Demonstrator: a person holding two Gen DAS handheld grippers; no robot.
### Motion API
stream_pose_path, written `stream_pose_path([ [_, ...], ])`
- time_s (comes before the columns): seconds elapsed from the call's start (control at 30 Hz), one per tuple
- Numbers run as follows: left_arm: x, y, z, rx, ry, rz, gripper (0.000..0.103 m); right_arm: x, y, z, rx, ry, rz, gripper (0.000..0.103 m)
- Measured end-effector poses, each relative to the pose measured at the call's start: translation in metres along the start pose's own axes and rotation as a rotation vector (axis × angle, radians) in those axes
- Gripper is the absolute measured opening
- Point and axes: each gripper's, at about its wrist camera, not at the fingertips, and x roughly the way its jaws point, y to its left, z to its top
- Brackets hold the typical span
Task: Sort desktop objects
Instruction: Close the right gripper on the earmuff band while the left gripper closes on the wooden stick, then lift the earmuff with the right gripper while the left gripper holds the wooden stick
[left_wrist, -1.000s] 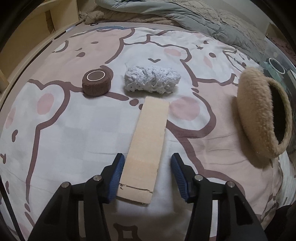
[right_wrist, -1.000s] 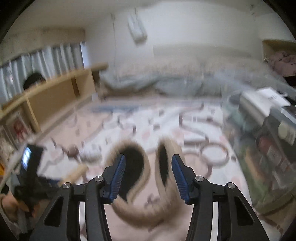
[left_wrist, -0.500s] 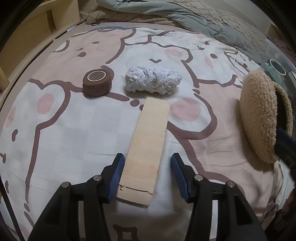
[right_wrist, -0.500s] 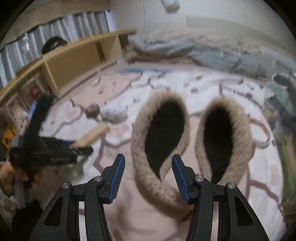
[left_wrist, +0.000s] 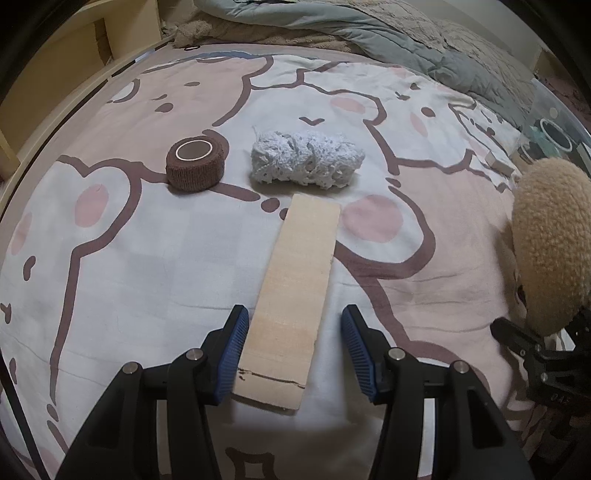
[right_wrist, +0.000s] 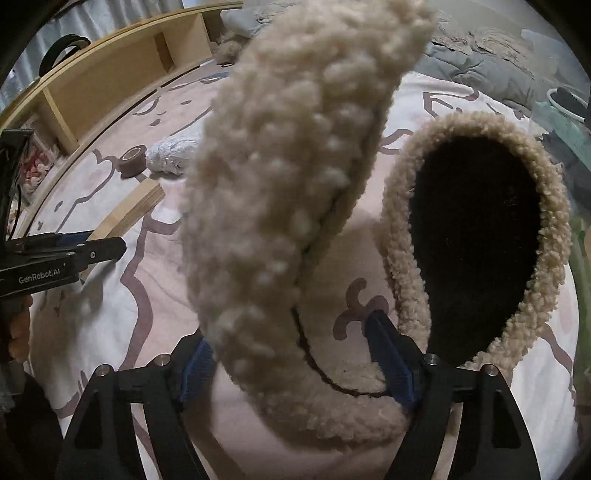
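Tongs check: my left tongs (left_wrist: 291, 350) sit spread around the near end of the pale wooden plank (left_wrist: 295, 291) on the bear-print bed sheet (left_wrist: 110, 258), pads not touching. My right tongs (right_wrist: 295, 362) are opening, with the fluffy beige earmuff (right_wrist: 288, 177) standing between them.

Left cam looked steeply down at the bedsheet (left_wrist: 110, 280), close. Right cam faced the earmuffs (right_wrist: 280, 184), closer. Both caught the plank (left_wrist: 295, 295).
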Motion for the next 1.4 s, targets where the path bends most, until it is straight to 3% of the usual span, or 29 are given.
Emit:
stream_pose_path([
  [0.07, 0.001, 0.000, 0.001, -0.008, -0.009, 0.002, 0.053, -0.004, -0.001, -0.001, 0.008, -0.006, -0.008, 0.079],
  [0.13, 0.002, -0.001, 0.002, -0.006, -0.014, 0.008, 0.053, -0.011, -0.002, 0.001, 0.021, -0.012, -0.070, 0.077],
  [0.17, 0.003, -0.003, 0.003, -0.002, -0.017, 0.014, 0.053, -0.015, -0.003, 0.001, 0.018, -0.023, -0.081, 0.073],
  [0.2, 0.004, -0.004, 0.004, 0.001, -0.020, 0.019, 0.053, -0.019, -0.003, 0.001, 0.020, -0.036, -0.077, 0.057],
  [0.23, 0.004, -0.005, 0.005, 0.004, -0.022, 0.024, 0.053, -0.022, -0.004, 0.001, 0.030, -0.043, -0.053, 0.052],
  [0.37, 0.008, -0.008, 0.007, 0.009, -0.030, 0.043, 0.053, -0.030, -0.004, 0.001, 0.042, -0.074, -0.030, 0.049],
  [0.47, 0.010, -0.011, 0.008, 0.021, -0.034, 0.061, 0.052, -0.034, 0.002, 0.005, 0.031, -0.111, -0.016, 0.039],
  [0.53, 0.008, -0.010, 0.008, 0.023, -0.039, 0.073, 0.043, -0.038, 0.005, 0.006, 0.014, -0.141, -0.023, 0.030],
  [0.63, 0.005, -0.005, 0.007, 0.001, -0.038, 0.057, 0.040, -0.045, 0.011, 0.008, 0.001, -0.184, -0.027, 0.023],
  [0.83, -0.002, -0.008, 0.005, 0.009, -0.050, 0.064, 0.035, -0.051, -0.002, 0.021, 0.017, -0.237, -0.078, 0.023],
  [1.4, -0.030, -0.008, 0.002, -0.015, -0.131, 0.022, 0.033, -0.089, -0.024, 0.021, 0.105, -0.364, -0.037, 0.023],
])
